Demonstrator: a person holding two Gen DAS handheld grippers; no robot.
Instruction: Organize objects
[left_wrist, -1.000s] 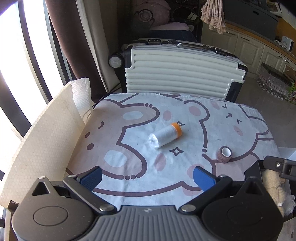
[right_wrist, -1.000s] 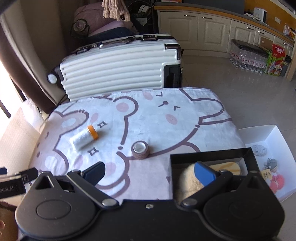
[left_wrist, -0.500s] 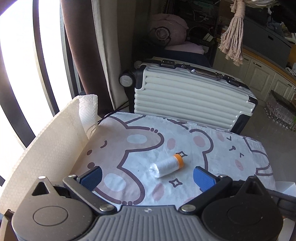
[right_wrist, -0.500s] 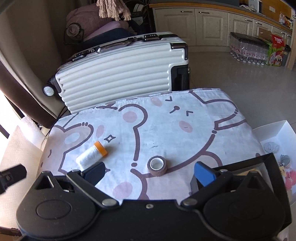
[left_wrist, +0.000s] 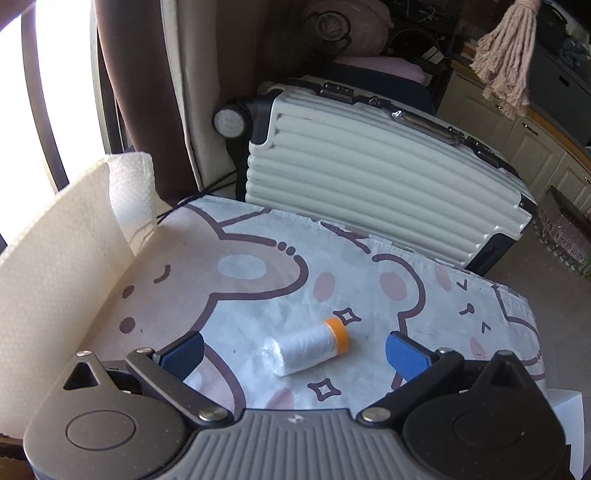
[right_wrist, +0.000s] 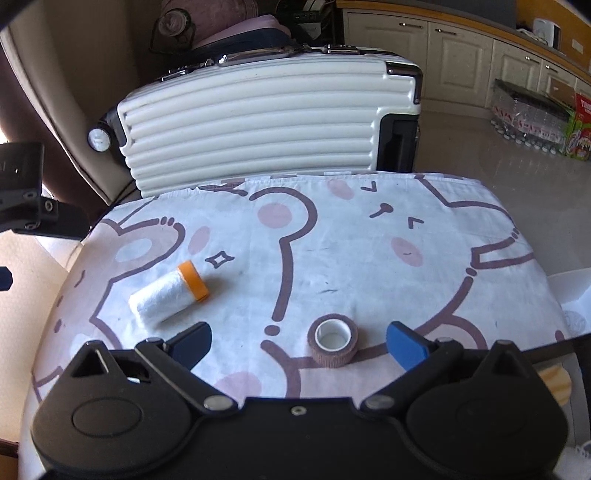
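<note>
Since a second ago, both your grippers have pulled back and lifted: the black box with the plush thing that sat under your right jaws then is now only an edge at the far right of the right wrist view, contents hidden. The white spool has come nearer in the left wrist view.

Writing: red carton on the floor by the cabinets carries print, too small to read. Nothing else lettered is legible.

Containers: one white ribbed suitcase, closed, lying on its side behind the surface. One white tray corner just past the surface's right edge; contents not readable.

Count on the bear-print cloth: two loose items.
- One white spool with an orange end, lying on its side, orange end pointing away from you. It sits between your left gripper fingers in view, not touched.
- One tan bandage roll, standing on end, white core up, between your right gripper fingers, not touched.
The two are well apart.

Jaws: left wide, empty. Right wide, empty.

One sheet of white bubble wrap stands curled at the surface's left edge.
</note>
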